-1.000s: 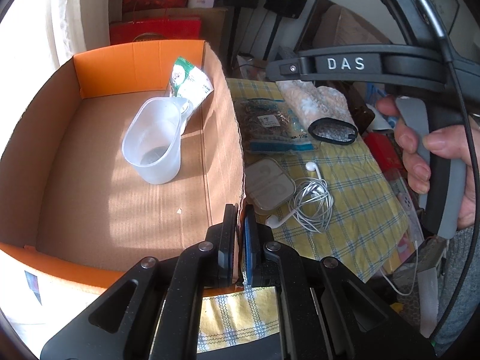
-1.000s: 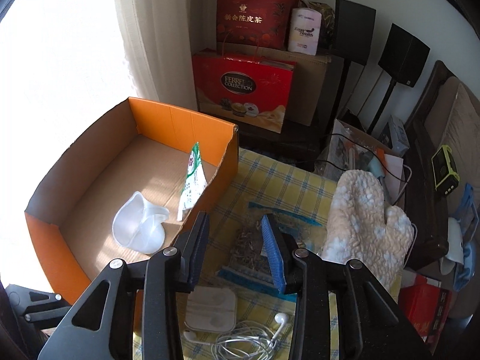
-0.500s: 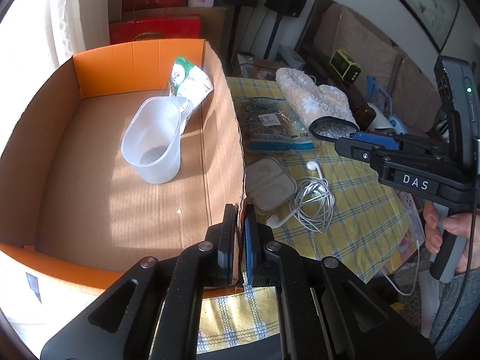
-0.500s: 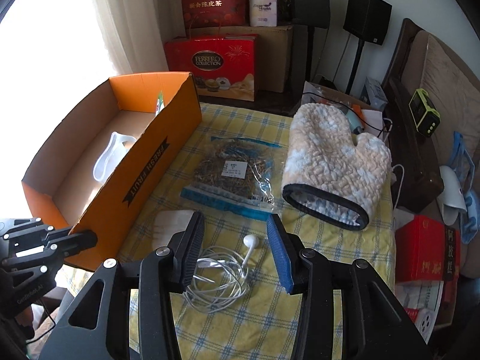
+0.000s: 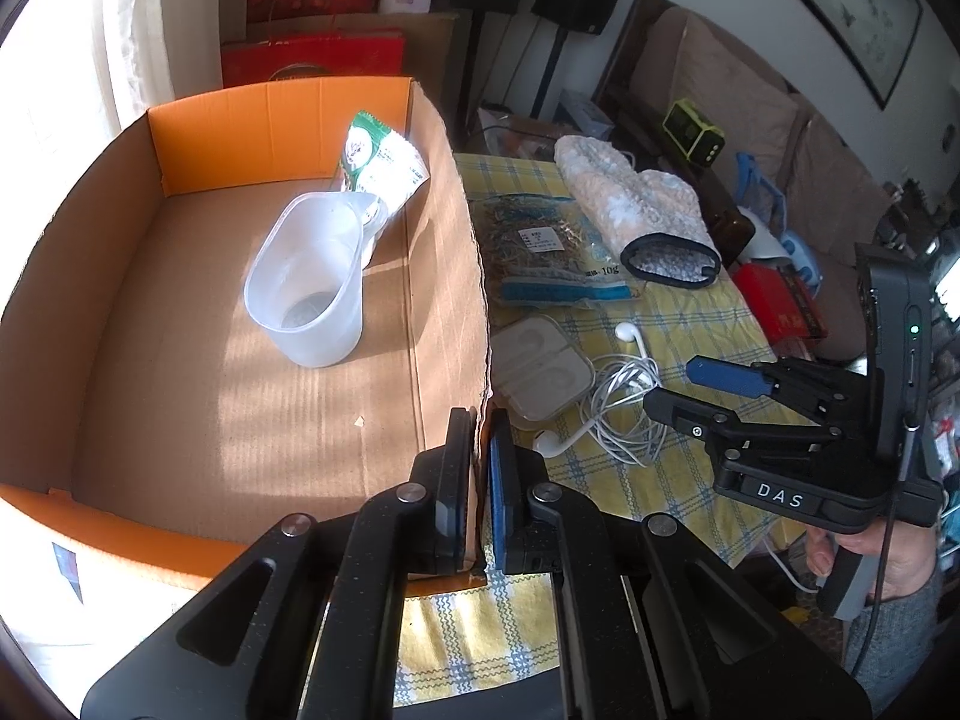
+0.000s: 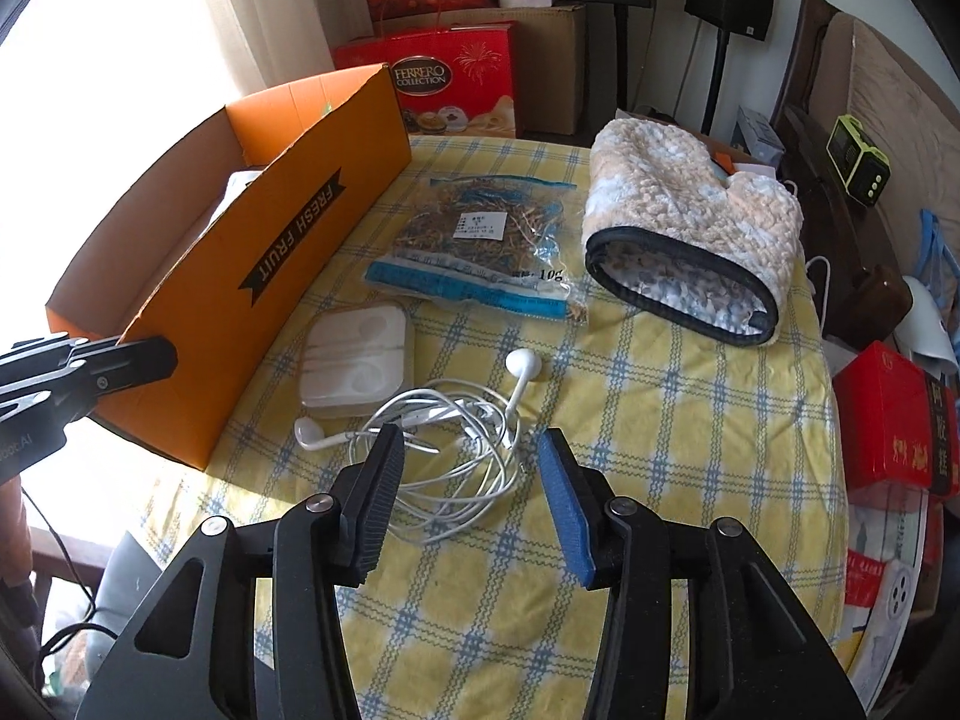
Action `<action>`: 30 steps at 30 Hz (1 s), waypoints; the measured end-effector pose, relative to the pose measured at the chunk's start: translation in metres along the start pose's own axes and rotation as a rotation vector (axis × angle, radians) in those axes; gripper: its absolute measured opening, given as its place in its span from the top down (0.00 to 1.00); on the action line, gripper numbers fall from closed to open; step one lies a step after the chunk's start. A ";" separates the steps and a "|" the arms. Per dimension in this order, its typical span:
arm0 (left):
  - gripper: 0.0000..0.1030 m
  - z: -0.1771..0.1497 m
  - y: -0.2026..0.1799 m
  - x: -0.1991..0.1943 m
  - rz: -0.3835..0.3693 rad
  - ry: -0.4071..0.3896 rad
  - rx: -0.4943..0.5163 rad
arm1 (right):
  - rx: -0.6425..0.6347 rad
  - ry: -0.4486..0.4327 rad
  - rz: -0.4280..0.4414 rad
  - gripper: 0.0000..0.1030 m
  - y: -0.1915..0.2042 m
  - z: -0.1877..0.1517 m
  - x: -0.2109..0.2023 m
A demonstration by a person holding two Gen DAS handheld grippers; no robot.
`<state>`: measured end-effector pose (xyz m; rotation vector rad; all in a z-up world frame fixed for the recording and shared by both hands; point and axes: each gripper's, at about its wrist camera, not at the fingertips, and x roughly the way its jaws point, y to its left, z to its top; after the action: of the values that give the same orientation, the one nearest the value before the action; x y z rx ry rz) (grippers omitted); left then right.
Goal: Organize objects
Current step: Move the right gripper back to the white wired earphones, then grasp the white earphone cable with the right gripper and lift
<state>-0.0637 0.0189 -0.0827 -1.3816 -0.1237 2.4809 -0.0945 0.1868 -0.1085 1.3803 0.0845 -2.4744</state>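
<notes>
Left gripper (image 5: 479, 468) is clamped on the near corner of the cardboard box (image 6: 252, 276), one finger inside the wall and one outside. Right gripper (image 6: 468, 480) has its jaws spread wide, hovering right over the tangle of white earphones (image 6: 456, 420) on the yellow checked tablecloth (image 6: 660, 420). Next to those: one white earphone case (image 6: 357, 360), one zip bag of dried herbs (image 6: 480, 252), one fuzzy oven mitt (image 6: 690, 228). Inside the box there are two things, one clear plastic jug (image 5: 312, 282) and one green-white packet (image 5: 378, 162) leaning on the wall

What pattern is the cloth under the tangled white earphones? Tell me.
Yellow tablecloth with blue-and-white check; clearest from the right wrist.
</notes>
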 end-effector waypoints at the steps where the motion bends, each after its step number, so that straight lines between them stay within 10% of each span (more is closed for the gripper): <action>1: 0.95 0.000 0.000 0.000 0.001 0.000 0.001 | 0.000 0.000 0.007 0.49 0.000 -0.002 0.003; 9: 0.95 0.000 0.000 0.000 0.002 0.001 0.002 | 0.017 0.036 0.009 0.50 -0.001 -0.006 0.027; 16: 0.95 -0.001 0.000 0.001 0.003 0.003 0.003 | 0.000 0.030 -0.043 0.88 -0.001 -0.005 0.032; 30: 0.95 -0.001 0.000 0.001 0.001 0.005 0.001 | 0.029 -0.111 -0.042 0.95 -0.008 0.016 -0.014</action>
<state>-0.0632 0.0191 -0.0840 -1.3871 -0.1204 2.4777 -0.1036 0.1943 -0.0890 1.2613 0.0530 -2.5913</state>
